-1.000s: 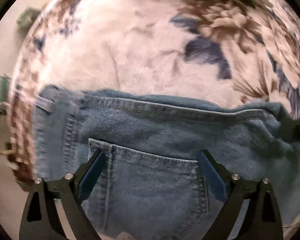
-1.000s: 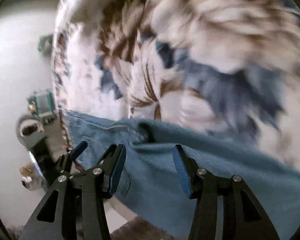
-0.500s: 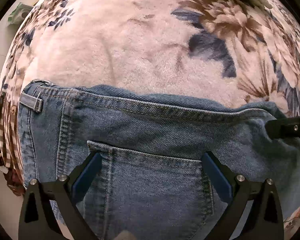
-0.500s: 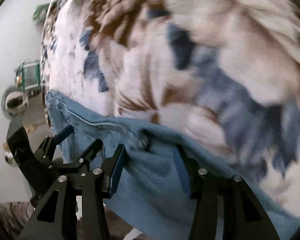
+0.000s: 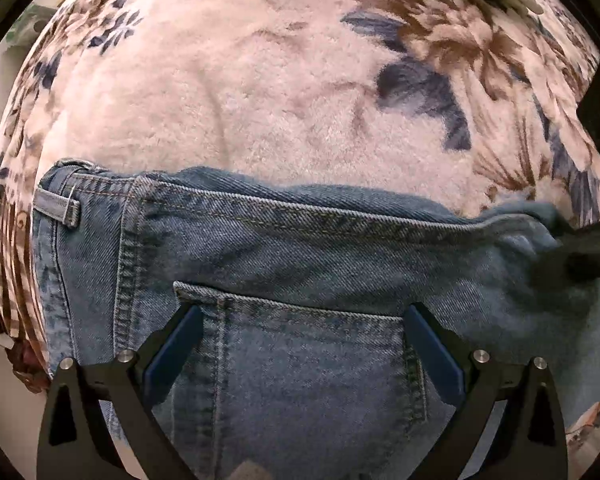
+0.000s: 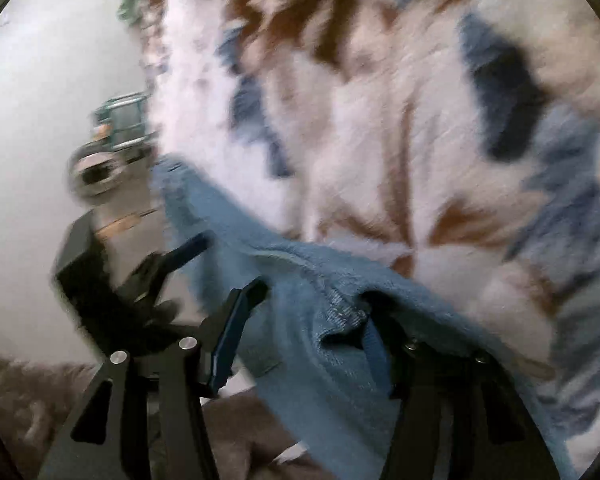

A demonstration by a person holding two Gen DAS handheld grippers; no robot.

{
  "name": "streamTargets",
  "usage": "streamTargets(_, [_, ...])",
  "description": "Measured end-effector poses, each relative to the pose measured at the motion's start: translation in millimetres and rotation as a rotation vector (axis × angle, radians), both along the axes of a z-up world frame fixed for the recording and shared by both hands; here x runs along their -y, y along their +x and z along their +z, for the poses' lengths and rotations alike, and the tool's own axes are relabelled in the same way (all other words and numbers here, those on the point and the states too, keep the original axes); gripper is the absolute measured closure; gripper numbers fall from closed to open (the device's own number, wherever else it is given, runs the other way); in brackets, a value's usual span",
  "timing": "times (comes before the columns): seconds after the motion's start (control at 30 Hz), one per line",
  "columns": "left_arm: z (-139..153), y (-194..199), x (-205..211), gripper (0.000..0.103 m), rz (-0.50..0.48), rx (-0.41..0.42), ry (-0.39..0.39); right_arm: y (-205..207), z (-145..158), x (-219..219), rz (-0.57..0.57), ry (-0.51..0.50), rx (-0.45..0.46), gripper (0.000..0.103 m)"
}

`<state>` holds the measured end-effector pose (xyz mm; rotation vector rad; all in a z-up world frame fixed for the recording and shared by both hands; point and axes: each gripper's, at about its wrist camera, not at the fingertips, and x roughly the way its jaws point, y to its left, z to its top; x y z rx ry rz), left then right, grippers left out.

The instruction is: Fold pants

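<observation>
pants (image 5: 300,264) waistband edge near blanket (image 5: 260,100) edge; both grippers' fingers (image 5: 172,344) apart.

No readable text, label, brand, number or sign anywhere. Jeans (image 5: 300,264) show stitching only; floral blanket (image 5: 260,92) pattern only; right wrist view too blurred to read.

- Pants (image 5: 300,248) lie on blanket (image 5: 260,100), directly under + ahead of left gripper (image 5: 300,336); back pocket (image 5: 312,356) sits btwn its fingers.
- Belt loop (image 5: 56,210) far left of left gripper; blanket stretches beyond waistband.
- Right gripper (image 5: 592,246) at pants' right edge, well right of left gripper.
- Right wrist view: pants fold btwn right gripper's fingers, left gripper (image 6: 148,276) to its left, blanket ahead + right.
</observation>
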<state>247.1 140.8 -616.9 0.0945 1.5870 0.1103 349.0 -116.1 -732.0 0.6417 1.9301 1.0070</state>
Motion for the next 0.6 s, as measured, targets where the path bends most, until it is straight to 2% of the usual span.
streamTargets(0.07, [2, 2, -2, 0.0, 0.011, -0.016, -0.013, 0, -6, 8, -0.015, 0.112, -0.108, 0.044])
streamTargets(0.13, [3, 5, -4, 0.0, 0.017, -0.032, -0.02, 0, -14, 11, -0.03, 0.117, -0.141, 0.044])
streamTargets(0.2, [3, 7, -6, 0.0, 0.022, -0.039, -0.022, 0, -24, 7, -0.024, 0.032, -0.113, 0.045])
streamTargets(0.3, [3, 9, -8, 0.0, 0.019, -0.045, -0.016, 2, -26, -8, -0.032, -0.001, -0.09, 0.043])
streamTargets(0.37, [3, 9, -9, 0.0, 0.018, -0.048, -0.017, 2, -17, -11, -0.003, 0.061, -0.082, 0.043])
streamTargets(0.43, [4, 10, -9, 0.0, 0.017, -0.052, -0.014, -2, -8, -8, 0.034, 0.163, -0.116, 0.043])
streamTargets(0.47, [3, 10, -9, 0.0, 0.016, -0.054, -0.01, -3, -6, -6, 0.059, 0.158, -0.105, 0.043])
streamTargets(0.53, [2, 10, -9, 0.0, 0.01, -0.062, -0.003, 1, -10, -7, 0.103, 0.038, -0.014, 0.044])
streamTargets(0.6, [0, 10, -9, 0.0, -0.003, -0.066, 0.007, 3, -22, -10, 0.061, 0.015, -0.051, 0.044])
